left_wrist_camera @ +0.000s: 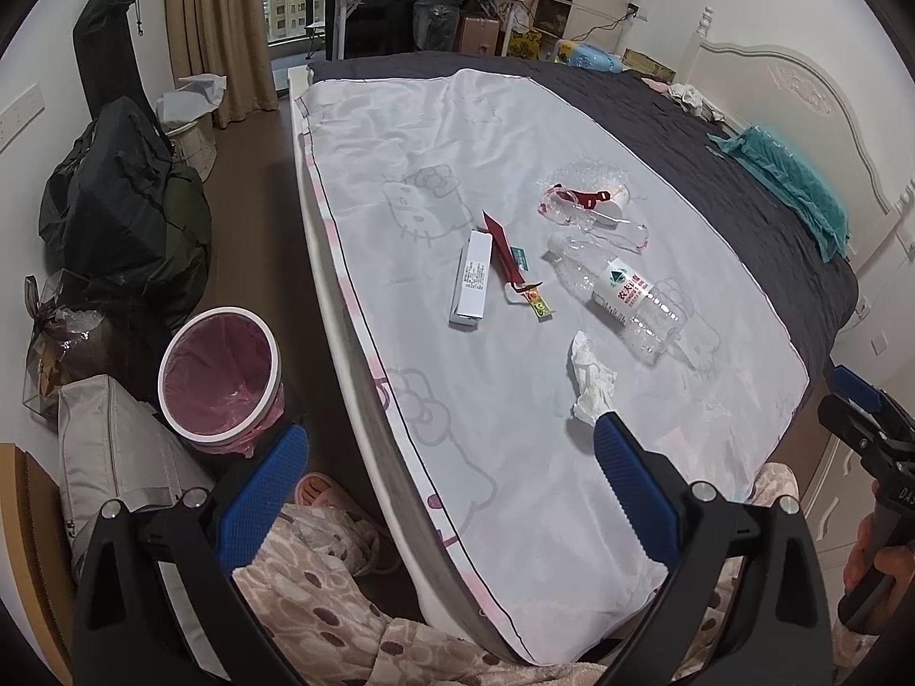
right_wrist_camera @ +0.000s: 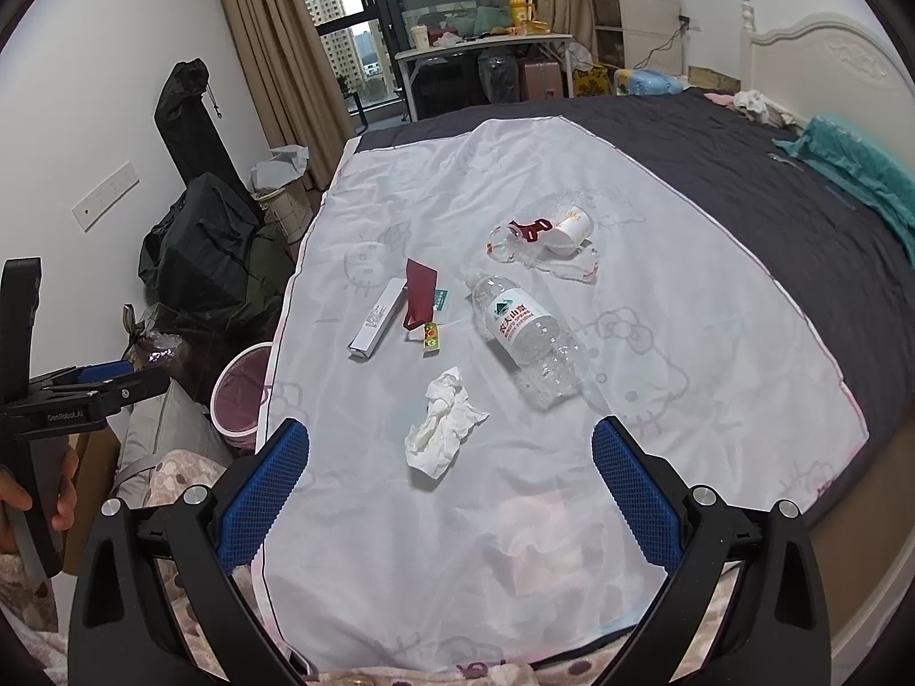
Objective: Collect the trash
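Observation:
Trash lies on a white cartoon-print sheet [right_wrist_camera: 657, 457] on the bed: a crumpled tissue [right_wrist_camera: 443, 423] [left_wrist_camera: 589, 380], an empty clear water bottle [right_wrist_camera: 529, 337] [left_wrist_camera: 620, 291], a long white box [right_wrist_camera: 377, 317] [left_wrist_camera: 473, 277], red and green wrappers [right_wrist_camera: 420, 300] [left_wrist_camera: 517, 271], and a clear plastic package with a small paper cup [right_wrist_camera: 569, 231] [left_wrist_camera: 592, 206]. A white bin with a pink liner [left_wrist_camera: 220, 380] [right_wrist_camera: 240, 394] stands on the floor left of the bed. My left gripper [left_wrist_camera: 452, 446] and right gripper [right_wrist_camera: 452, 446] are both open and empty, above the sheet's near edge.
Dark bags [left_wrist_camera: 123, 211] and a grey bag [left_wrist_camera: 108, 451] crowd the floor by the left wall. A teal cloth [right_wrist_camera: 858, 171] lies near the white headboard [right_wrist_camera: 829, 63]. A cluttered desk [right_wrist_camera: 486, 46] and a wicker basket [left_wrist_camera: 189, 128] stand near the window.

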Available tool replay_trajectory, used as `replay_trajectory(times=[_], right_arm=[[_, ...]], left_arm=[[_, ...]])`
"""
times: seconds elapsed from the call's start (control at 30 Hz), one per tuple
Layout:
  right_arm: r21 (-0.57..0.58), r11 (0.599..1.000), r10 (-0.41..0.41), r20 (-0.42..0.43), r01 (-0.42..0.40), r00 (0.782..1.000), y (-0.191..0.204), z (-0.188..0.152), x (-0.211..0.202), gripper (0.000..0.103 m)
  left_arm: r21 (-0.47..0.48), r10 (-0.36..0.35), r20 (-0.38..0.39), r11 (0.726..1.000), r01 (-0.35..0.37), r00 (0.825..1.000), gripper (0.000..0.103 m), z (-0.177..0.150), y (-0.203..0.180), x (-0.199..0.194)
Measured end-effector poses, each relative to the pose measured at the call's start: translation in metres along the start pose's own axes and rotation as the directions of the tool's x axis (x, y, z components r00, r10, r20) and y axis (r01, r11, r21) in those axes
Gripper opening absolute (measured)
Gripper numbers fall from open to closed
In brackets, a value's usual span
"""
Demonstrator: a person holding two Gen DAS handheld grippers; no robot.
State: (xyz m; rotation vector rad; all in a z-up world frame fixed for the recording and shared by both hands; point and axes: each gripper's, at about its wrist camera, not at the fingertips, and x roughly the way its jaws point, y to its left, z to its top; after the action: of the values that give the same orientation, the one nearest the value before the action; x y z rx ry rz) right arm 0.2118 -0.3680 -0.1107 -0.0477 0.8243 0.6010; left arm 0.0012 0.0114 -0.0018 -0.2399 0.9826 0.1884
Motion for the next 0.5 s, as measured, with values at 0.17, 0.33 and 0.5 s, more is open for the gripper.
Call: replay_trajectory(times=[0.17, 0.33, 0.5], right_arm=[[0.010, 1.000, 0.004, -0.001, -0.004, 1.000, 0.0002, -0.0012, 0.0004, 0.096], [0.006, 1.000, -0.003, -0.009, 0.003, 1.000, -0.0010, -0.0027, 0.0026, 0.096], [0.011, 1.000, 0.001, -0.012, -0.001, 1.000, -0.0016, -0.0030, 0.0039, 0.096]], left_arm=[[0.020, 0.011, 0.019, 1.000, -0.012, 1.000, 0.098, 0.0003, -0.0032, -0.0030], [0.014, -0.025, 0.018, 1.000, 0.025, 1.000, 0.098, 0.0025, -0.0029, -0.0021], [0.048, -0.029, 0.028, 0.998, 0.028, 0.999, 0.098, 0.0049, -0.0075, 0.0005]])
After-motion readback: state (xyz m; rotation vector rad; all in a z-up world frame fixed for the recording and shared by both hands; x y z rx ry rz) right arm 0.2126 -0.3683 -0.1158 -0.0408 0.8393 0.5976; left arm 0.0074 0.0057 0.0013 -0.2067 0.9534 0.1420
